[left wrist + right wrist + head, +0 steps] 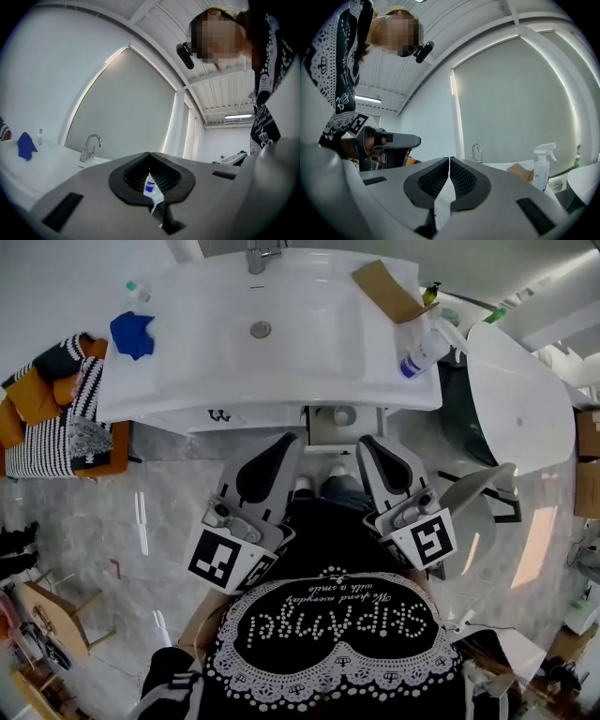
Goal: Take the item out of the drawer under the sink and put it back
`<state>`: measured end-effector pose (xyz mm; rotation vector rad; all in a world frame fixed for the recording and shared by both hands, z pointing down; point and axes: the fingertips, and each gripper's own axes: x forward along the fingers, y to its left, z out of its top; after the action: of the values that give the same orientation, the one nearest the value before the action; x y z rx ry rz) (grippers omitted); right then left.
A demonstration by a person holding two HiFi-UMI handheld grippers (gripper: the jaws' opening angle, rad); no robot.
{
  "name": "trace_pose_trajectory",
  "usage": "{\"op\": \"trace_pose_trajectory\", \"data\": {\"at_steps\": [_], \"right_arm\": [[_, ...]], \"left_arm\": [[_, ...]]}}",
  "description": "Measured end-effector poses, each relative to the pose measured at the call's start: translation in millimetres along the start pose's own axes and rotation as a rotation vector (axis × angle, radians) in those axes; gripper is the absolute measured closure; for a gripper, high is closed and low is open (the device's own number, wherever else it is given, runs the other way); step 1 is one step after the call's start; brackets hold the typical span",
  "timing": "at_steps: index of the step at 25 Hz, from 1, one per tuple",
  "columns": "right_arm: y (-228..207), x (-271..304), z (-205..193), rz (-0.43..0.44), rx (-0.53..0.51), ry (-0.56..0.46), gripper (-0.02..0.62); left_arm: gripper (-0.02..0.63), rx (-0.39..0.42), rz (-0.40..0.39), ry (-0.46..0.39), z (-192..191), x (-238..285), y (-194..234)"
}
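The white sink (281, 352) fills the top of the head view. Under its front edge runs a white drawer front (246, 416), closed, with a small dark mark at its left; no item from it shows. My left gripper (289, 440) (150, 161) points level at the sink, its jaws together and empty. Through the thin slit between them I glimpse the spray bottle (149, 183). My right gripper (367, 440) (449, 161) hangs beside it, shut with nothing held. Both tips hover just short of the vanity front.
On the sink top lie a blue cloth (131, 334), a small bottle (138, 290), a cardboard box (389, 292) and the spray bottle (427, 351). A basket with striped fabric (66, 409) sits left. A white rounded fixture (520, 395) stands right. The faucet (262, 254) is centred behind.
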<state>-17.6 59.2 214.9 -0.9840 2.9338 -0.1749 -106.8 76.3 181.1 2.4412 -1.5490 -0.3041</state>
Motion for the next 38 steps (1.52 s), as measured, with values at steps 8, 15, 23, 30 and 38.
{"op": "trace_pose_trajectory", "data": {"at_steps": [8,15,23,30,38], "right_arm": [[-21.4,-5.6,-6.7,-0.052,-0.027,0.012,0.574],[-40.0,-8.1,-34.5,-0.09,-0.142,0.145,0.574],[-62.2,-0.7,-111.5,0.005,-0.377,0.436,0.573],[-77.3,1.3,-146.9,0.067,-0.479,0.593,0.572],[-102.0,3.7,-172.1,0.168,-0.534,0.669,0.571]], "left_arm": [[0.603,0.015,0.057,0.013,3.0,-1.8,21.5],[0.603,0.027,0.063,0.009,1.9,-8.7,28.1],[0.603,0.029,0.154,0.007,4.9,-5.5,49.4],[0.603,0.029,0.231,-0.018,10.5,4.3,57.6],[0.603,0.024,0.283,-0.018,8.6,29.1,48.1]]}}
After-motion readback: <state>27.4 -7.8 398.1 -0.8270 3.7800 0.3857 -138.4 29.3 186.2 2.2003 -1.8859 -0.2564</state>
